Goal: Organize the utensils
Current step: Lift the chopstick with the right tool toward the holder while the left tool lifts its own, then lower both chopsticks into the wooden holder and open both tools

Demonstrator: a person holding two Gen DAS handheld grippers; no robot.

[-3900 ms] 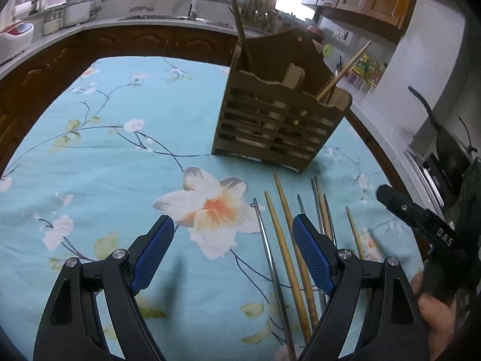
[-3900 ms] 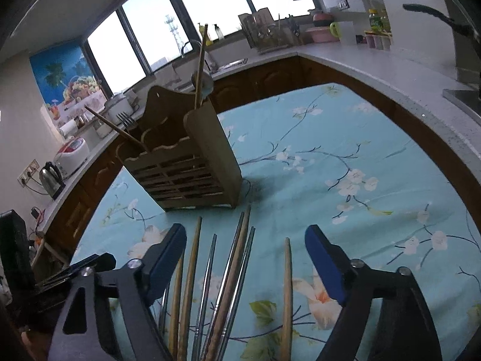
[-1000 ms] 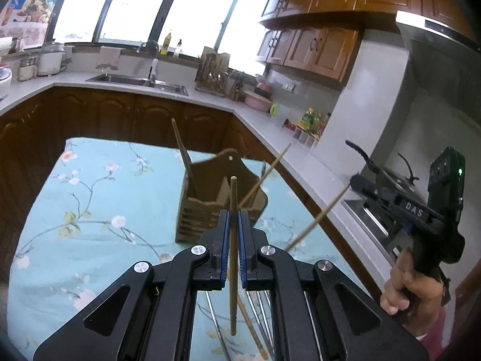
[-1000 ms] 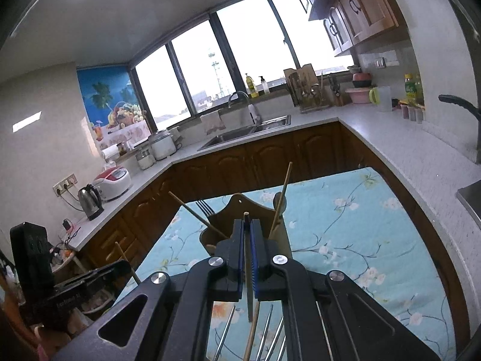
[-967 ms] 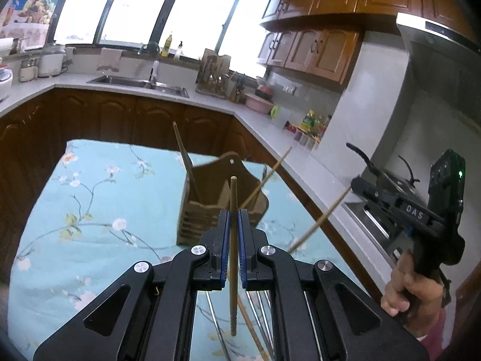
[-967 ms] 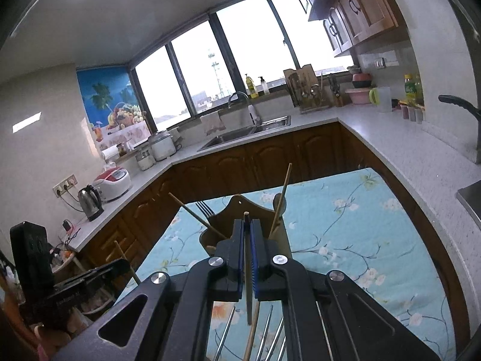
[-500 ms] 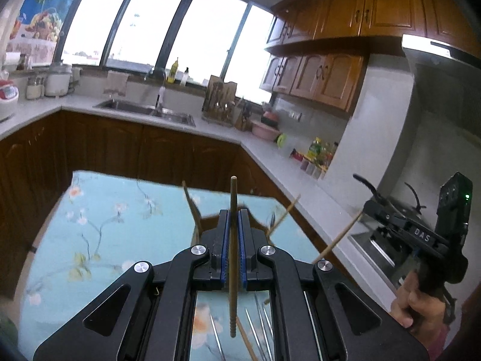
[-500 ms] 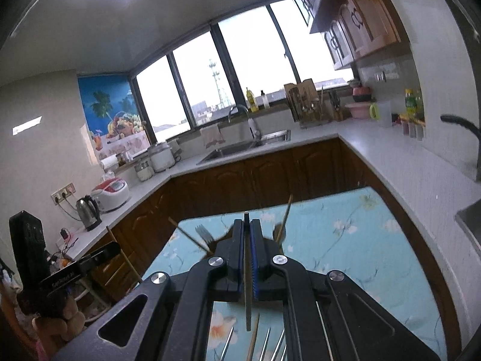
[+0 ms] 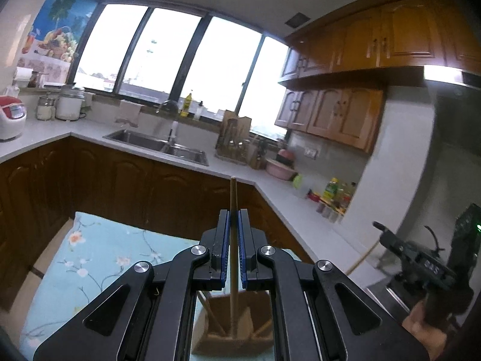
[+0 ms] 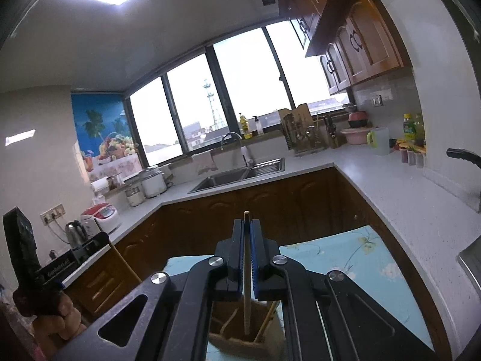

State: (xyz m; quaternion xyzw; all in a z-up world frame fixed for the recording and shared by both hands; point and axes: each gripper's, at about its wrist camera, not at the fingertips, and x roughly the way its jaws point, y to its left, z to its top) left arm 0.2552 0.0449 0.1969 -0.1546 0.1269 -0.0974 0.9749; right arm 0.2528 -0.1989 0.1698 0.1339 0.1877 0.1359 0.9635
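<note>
left wrist view: left gripper (image 9: 231, 251) clamped on an upright chopstick (image 9: 231, 210); wooden holder (image 9: 237, 325) below, mostly hidden. floral tablecloth (image 9: 90, 258), sink (image 9: 156, 146) far.
right wrist view: right gripper (image 10: 247, 254) pinching another chopstick (image 10: 246, 300) over the holder's (image 10: 231, 328) compartment, base cut off.

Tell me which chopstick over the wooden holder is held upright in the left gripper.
The pale chopstick clamped in the left gripper; other sticks in the wooden holder lean aside, ungripped.
</note>
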